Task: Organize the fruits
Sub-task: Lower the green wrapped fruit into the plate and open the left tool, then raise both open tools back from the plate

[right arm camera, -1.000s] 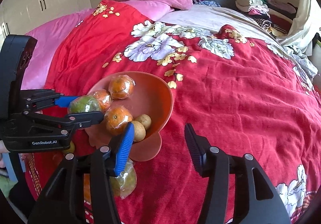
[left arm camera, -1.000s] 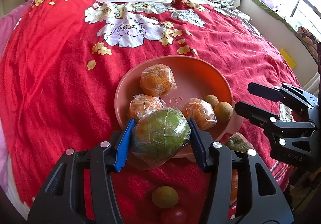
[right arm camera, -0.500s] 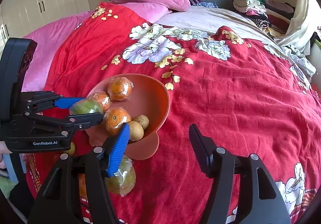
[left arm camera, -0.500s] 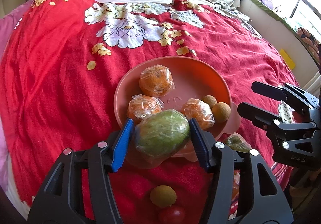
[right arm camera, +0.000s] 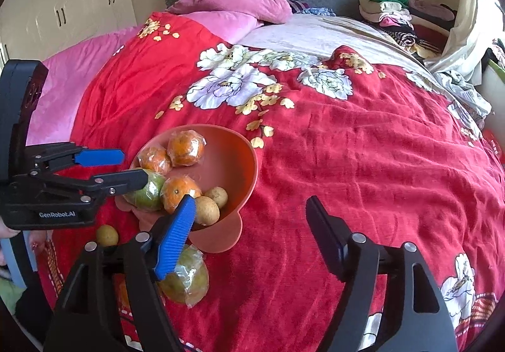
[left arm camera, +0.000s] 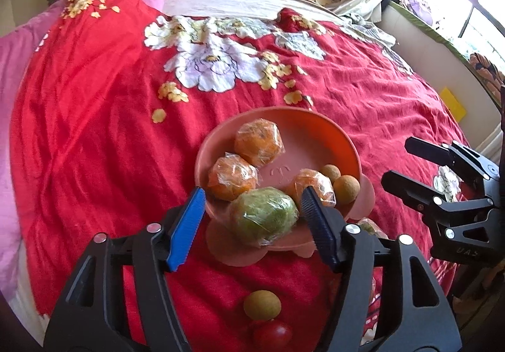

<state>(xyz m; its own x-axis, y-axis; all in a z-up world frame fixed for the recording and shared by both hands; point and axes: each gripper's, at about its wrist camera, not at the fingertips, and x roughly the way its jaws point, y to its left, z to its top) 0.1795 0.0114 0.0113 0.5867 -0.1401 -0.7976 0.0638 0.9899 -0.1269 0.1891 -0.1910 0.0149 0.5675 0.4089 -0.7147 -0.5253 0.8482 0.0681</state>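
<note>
An orange bowl (left arm camera: 315,121) sits on the red bedspread and holds three wrapped oranges (left arm camera: 258,142) and two small brown fruits (left arm camera: 346,189). A wrapped green fruit (left arm camera: 263,218) rests on the bowl's near rim. My left gripper (left arm camera: 252,219) is open, its fingers wide on either side of the green fruit and apart from it. My right gripper (right arm camera: 252,225) is open and empty, right of the bowl (right arm camera: 243,147). Another wrapped green fruit (right arm camera: 186,279) lies on the bed under its left finger.
A small brown fruit (left arm camera: 262,304) and a red tomato (left arm camera: 272,333) lie on the bedspread in front of the bowl. Pink pillows (right arm camera: 233,2) and a pile of clothes (right arm camera: 401,14) are at the far end of the bed.
My left gripper has opened and let go of the green fruit, which now rests on the bowl's rim. The left gripper has drawn back a little.
</note>
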